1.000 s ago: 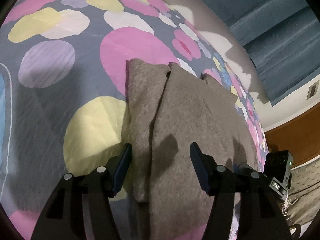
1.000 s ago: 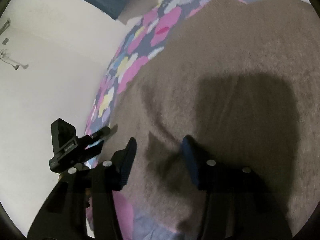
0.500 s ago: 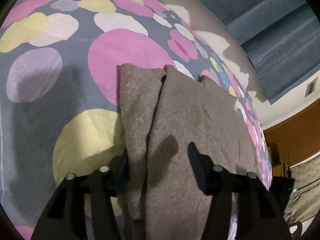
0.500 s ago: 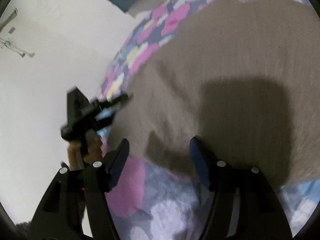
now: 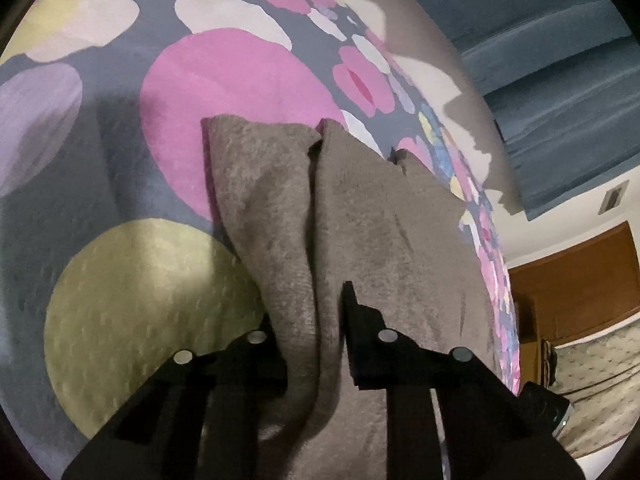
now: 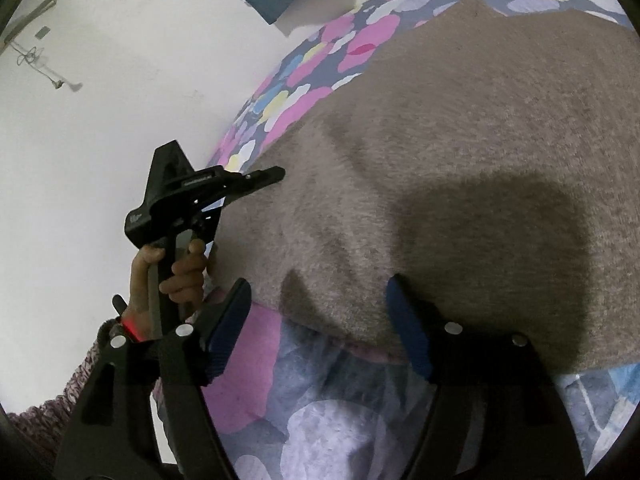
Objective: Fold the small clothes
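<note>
A brown fleecy garment (image 5: 384, 240) lies folded on the bedspread, its long fold running away from me in the left wrist view. My left gripper (image 5: 312, 328) is at the near end of that fold, jaws closing, with a ridge of the cloth bunched and pinched between them. In the right wrist view the garment (image 6: 460, 140) fills the upper right. My right gripper (image 6: 320, 304) hovers over its near edge, jaws opening and nothing pressed between the fingers. The left gripper (image 6: 264, 178) also shows there at the garment's left edge, held by a hand (image 6: 180, 276).
The bedspread (image 5: 120, 300) is grey with big pink, yellow and lilac circles. A blue curtain (image 5: 540, 60) hangs beyond the bed's far side, with wooden furniture (image 5: 580, 288) at the right. A white wall (image 6: 100, 120) stands left of the bed.
The left jaws have closed in on the garment's fold and bunched it. The right gripper has drawn back from over the garment to its near edge, and its jaws have widened.
</note>
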Tool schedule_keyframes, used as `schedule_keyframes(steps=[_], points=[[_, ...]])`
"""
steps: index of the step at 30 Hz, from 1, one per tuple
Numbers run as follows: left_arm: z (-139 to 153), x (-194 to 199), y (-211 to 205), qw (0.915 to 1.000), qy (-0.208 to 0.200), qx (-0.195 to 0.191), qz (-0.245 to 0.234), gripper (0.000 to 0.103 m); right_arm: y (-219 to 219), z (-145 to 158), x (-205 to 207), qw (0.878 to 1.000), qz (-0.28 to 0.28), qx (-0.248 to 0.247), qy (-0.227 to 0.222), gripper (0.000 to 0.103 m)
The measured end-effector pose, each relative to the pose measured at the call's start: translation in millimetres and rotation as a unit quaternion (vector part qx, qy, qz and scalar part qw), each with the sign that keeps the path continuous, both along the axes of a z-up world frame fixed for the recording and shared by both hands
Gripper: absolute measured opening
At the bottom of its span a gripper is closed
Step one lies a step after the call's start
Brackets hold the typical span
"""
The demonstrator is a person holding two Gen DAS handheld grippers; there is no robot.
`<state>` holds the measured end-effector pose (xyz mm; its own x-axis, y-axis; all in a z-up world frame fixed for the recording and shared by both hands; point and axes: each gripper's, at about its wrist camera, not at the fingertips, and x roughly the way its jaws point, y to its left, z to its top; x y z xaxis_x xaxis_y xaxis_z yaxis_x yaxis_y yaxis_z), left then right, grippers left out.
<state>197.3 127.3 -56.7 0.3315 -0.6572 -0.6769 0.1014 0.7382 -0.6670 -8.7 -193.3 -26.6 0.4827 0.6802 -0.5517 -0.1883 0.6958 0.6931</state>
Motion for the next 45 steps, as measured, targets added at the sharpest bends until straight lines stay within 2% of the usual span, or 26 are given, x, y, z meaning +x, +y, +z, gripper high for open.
schedule_keyframes(steps=[6,11,16,19,23,26,29,32,34,37,40,45], points=[[45.7,-4.5,-35.8,0.9990,-0.032,0.027,-0.013,0.016,-22.6,2.8,-11.2,0.998,0.004,0.058,0.035,0.071],[89.4,-2.2,-94.9,0.9976,-0.050,0.036,-0.030,0.015,-51.8,19.2,-30.1,0.999,0.003,0.047,0.025,0.071],[113.6,-4.9,-167.1,0.9950,-0.064,0.043,-0.063,0.013,-97.4,31.3,-47.9,0.998,-0.019,0.060,0.015,0.071],[109.4,-11.6,-217.7,0.9919,-0.067,0.056,-0.092,0.012,-127.6,34.9,-57.0,0.997,-0.039,0.066,0.009,0.071],[73.1,-24.3,-279.2,0.9874,-0.049,0.080,-0.128,0.011,-163.2,30.1,-67.4,0.995,-0.067,0.074,0.014,0.071],[46.2,-31.3,-306.0,0.9846,-0.038,0.106,-0.134,0.011,-185.3,22.8,-77.5,0.993,-0.087,0.082,0.022,0.071],[35.9,-37.1,-319.1,0.9839,-0.038,0.115,-0.131,0.012,-201.9,17.8,-84.1,0.990,-0.098,0.093,0.028,0.071],[42.0,-44.4,-323.9,0.9839,-0.059,0.106,-0.131,0.024,-209.5,16.1,-83.0,0.989,-0.109,0.100,0.029,0.071],[48.5,-49.8,-327.1,0.9832,-0.065,0.098,-0.140,0.040,-213.1,14.4,-82.6,0.987,-0.115,0.108,0.030,0.071],[58.8,-58.9,-325.0,0.9841,-0.067,0.088,-0.138,0.058,-214.9,14.6,-84.2,0.985,-0.124,0.115,0.032,0.071],[73.4,-72.0,-317.1,0.9859,-0.079,0.079,-0.125,0.064,-217.4,18.4,-81.7,0.985,-0.127,0.108,0.030,0.071],[99.4,-100.7,-286.6,0.9734,-0.160,0.117,-0.115,0.077,-223.9,22.1,-68.6,0.986,-0.121,0.105,0.034,0.071]])
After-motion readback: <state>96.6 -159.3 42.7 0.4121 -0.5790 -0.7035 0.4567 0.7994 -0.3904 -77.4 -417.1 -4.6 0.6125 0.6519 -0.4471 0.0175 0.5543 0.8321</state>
